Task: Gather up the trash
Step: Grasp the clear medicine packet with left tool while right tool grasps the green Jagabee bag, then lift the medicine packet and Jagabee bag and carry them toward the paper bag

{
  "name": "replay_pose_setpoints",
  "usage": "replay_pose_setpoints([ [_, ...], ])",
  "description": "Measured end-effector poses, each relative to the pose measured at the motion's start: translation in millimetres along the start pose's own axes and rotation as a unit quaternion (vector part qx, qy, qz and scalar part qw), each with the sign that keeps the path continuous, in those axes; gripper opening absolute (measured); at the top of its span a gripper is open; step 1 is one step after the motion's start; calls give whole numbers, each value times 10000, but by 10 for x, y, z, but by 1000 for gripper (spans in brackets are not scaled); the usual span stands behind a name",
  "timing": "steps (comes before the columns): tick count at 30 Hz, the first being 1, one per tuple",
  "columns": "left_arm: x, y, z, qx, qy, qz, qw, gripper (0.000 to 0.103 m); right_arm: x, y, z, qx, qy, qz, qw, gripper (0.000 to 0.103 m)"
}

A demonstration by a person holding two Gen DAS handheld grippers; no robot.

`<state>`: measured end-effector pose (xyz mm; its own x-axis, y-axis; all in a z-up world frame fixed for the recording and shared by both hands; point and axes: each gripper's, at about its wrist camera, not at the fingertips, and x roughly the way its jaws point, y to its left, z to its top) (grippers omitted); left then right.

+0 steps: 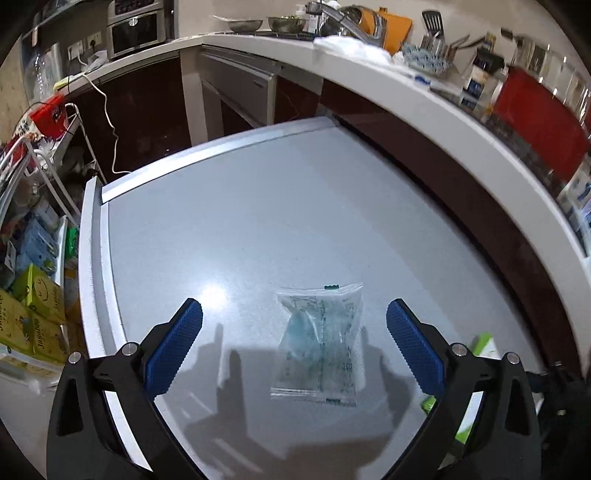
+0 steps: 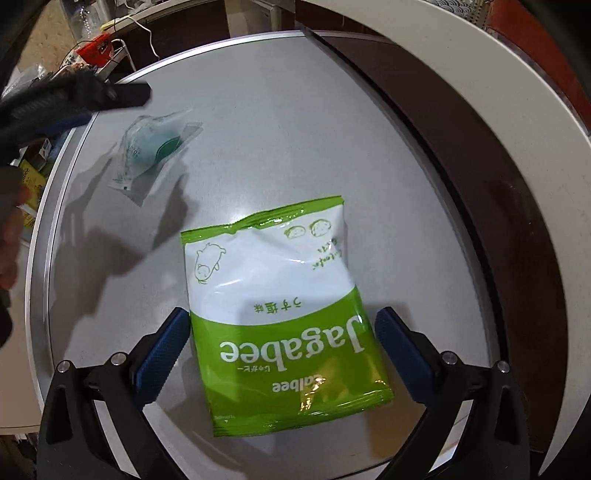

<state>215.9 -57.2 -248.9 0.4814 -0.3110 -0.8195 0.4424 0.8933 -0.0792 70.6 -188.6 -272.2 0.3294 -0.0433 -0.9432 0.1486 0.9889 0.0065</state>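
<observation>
Right gripper [image 2: 279, 328] spread wide around a light, crinkly, probably slippery snack bag [image 2: 284, 317] on the grey table [image 2: 295, 129]; best pinched at a side edge. Left gripper [image 1: 294, 319], also spread, frames a limp clear packet [image 1: 320, 341].

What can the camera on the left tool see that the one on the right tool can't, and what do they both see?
Only the left wrist view shows the kitchen counter behind: silver toaster oven, metal bowls, faucet and yellow-green boxes beside the table. Only the right wrist view shows the whole green-and-white Jagabee snack bag, lying between the open right tool. Both show the grey tabletop and the clear plastic pouch with bluish contents, which lies between the open left tool.
</observation>
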Motion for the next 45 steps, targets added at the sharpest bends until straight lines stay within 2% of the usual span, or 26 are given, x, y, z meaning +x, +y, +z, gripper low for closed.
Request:
replay_pose_setpoints([
  [7, 220, -120, -86, 288, 143, 244, 9992, 100, -28, 41, -23, 81, 20, 33, 10000, 99],
  [10, 275, -143, -131, 408, 232, 297, 9985, 86, -5, 80, -1, -50, -14, 33, 10000, 99],
  [11, 307, -141, -154, 419, 304, 244, 9984, 74, 11, 115, 7, -86, -28, 51, 9999, 99],
  [14, 287, -122, -177, 386, 217, 185, 9988, 65, 15, 112, 45, -257, -99, 97, 9996, 93],
  [17, 263, -120, -180, 411, 217, 153, 9988, 46, -15, 87, -21, -374, -146, 186, 9990, 85],
  [21, 212, -73, -224, 277, 232, 119, 9993, 43, -41, 33, -13, -410, -130, 292, 9986, 82],
  [35, -410, 133, -402, -307, -272, 84, 9991, 43, -394, -50, -25, -502, -478, 631, 9956, 79],
  [39, -663, 149, -401, -421, -485, 160, 9978, 43, -629, -20, 67, -513, -761, 765, 9928, 79],
  [45, -1256, 98, -380, -569, -1029, 379, 9923, 43, -1252, -125, 91, -595, -1414, 986, 9832, 79],
])
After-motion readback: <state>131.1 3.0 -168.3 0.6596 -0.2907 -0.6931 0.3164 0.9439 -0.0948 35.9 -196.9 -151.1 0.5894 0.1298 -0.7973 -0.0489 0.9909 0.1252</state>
